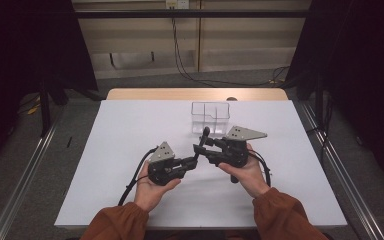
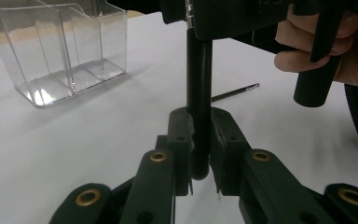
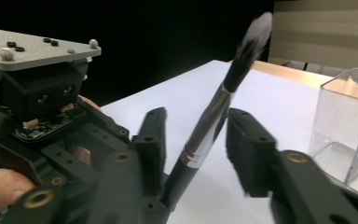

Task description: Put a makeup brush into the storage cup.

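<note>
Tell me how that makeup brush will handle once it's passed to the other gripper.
The makeup brush looks stiff along its black handle and metal ferrule, so it should hold its line. The smooth round handle, clamped by the left gripper, may slip or twist between pads. Its soft bristle tip would likely splay if pressed. Laid down, it would probably roll.

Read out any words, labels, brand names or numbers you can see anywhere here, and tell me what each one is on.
None: no readable text on anything here.
The makeup brush carries no legible print on its handle or silver band.
The clear plastic organizer is unmarked.
The grey plates on the left gripper and the right gripper bear screws, no lettering.
The thin pencil-like stick is too small to read.
</note>
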Demonstrator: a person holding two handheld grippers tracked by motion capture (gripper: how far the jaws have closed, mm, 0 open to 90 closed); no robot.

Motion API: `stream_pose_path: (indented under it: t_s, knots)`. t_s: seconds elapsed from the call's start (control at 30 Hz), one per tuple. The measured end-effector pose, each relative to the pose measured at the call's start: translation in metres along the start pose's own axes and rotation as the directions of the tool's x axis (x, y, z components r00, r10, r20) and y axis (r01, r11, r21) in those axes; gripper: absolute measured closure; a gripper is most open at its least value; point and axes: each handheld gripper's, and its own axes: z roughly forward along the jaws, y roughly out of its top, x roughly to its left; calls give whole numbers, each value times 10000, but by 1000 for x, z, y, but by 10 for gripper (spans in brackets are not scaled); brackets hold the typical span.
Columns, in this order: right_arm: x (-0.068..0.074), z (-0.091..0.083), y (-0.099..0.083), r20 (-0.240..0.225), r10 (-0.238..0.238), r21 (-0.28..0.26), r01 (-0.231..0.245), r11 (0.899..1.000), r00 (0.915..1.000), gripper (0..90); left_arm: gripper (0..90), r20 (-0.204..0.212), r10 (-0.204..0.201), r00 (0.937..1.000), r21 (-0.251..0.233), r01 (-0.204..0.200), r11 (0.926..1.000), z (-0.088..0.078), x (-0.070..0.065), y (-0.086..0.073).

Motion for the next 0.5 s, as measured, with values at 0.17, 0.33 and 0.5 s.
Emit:
stream_pose_path:
  t_s: [0.17, 0.33, 0.5]
  knots:
    - [-1, 0, 0, -270, 195, 120, -192, 9997, 9994, 739, 796, -4, 88, 10000, 98, -87, 9999, 1, 0, -1]
    - [-2, 0, 0, -511, 456, 260, -443, 9987, 9976, 768, 795, -40, 214, 9998, 174, -213, 9996, 1, -1, -2]
    - [0, 0, 1, -708, 451, 230, -435, 9988, 9965, 785, 788, -165, 349, 9993, 94, -348, 9994, 0, -1, -2]
